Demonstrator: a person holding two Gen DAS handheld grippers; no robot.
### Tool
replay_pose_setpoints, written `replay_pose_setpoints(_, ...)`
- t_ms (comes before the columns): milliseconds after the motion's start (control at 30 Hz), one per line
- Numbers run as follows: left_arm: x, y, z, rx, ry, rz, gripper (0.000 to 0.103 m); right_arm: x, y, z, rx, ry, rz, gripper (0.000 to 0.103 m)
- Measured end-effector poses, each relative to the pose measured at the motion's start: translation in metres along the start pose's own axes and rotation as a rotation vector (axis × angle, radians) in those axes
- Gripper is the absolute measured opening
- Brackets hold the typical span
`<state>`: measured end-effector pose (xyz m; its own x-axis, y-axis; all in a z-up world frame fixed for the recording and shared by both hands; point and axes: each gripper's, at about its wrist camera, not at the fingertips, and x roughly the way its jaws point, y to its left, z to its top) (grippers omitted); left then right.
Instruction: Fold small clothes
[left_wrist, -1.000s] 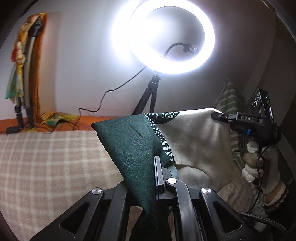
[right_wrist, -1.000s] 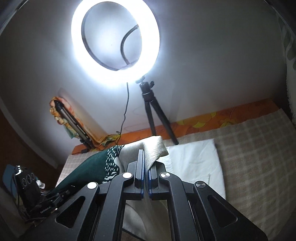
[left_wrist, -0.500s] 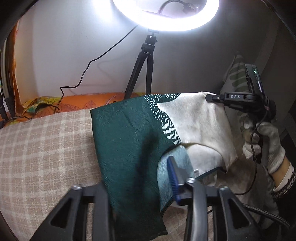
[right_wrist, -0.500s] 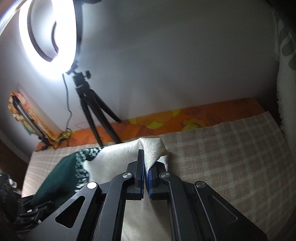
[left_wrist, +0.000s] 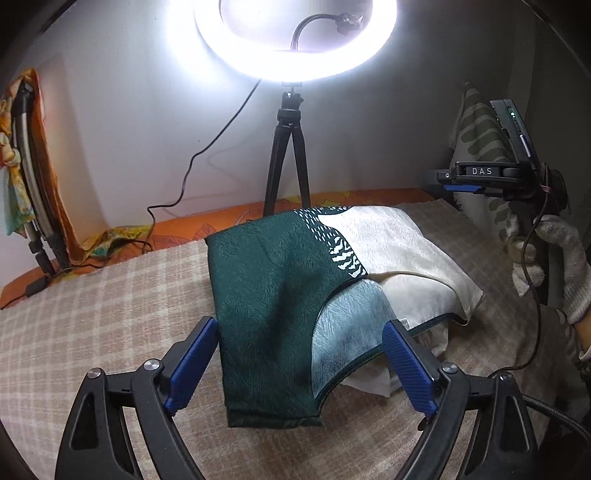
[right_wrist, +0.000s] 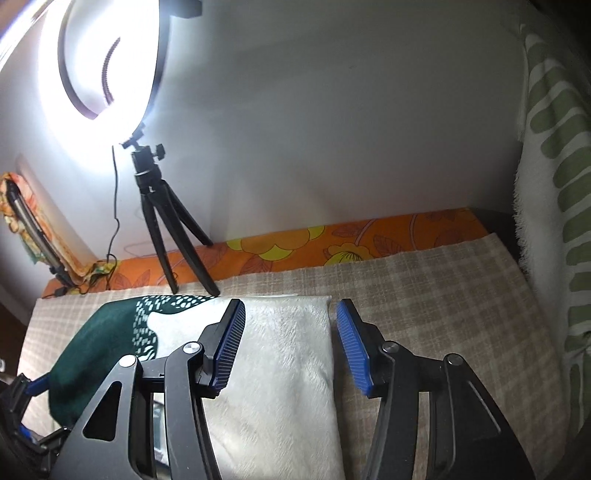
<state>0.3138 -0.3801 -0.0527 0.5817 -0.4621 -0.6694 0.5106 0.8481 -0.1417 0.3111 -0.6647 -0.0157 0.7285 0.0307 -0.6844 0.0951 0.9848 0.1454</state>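
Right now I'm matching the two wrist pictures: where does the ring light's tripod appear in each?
Left wrist: tripod stands upper centre, behind the folded green-and-cream garment.
Right wrist: tripod stands left of centre, behind the garment's green end.
Shared landmark: the orange floral cloth along the wall.

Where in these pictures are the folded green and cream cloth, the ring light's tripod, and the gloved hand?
folded cloth (left_wrist: 273, 295): left wrist view, its dark green part.
tripod (left_wrist: 289, 155): left wrist view, top of its legs.
gloved hand (left_wrist: 554, 258): left wrist view, its knuckles.

A beige checked bed cover (left_wrist: 92, 314) is filling the lower frame, bearing the folded green-and-cream garment (left_wrist: 280, 295) at centre and a tripod (left_wrist: 288, 162) standing behind it.
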Motion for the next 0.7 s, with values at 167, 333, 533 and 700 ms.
replay_pose_setpoints(167, -0.026, -0.002, 0.000, -0.001, -0.027, 0.020, 0.095, -0.025, 0.019, -0.004, -0.019, -0.035, -0.012, 0.063)
replay_pose_setpoints(333, -0.061, -0.004, -0.002, 0.005, -0.067, 0.029, 0.098, -0.055, 0.039, -0.010, -0.038, -0.063, -0.031, 0.071)
replay_pose_setpoints(533, -0.101, -0.001, -0.009, 0.006, -0.109, 0.028, 0.101, -0.095, 0.064, -0.019, -0.041, -0.096, -0.042, 0.078)
replay_pose_setpoints(700, -0.127, 0.003, -0.020, 0.008, -0.130, 0.025, 0.103, -0.124, 0.084, -0.030, -0.024, -0.121, -0.060, 0.080)
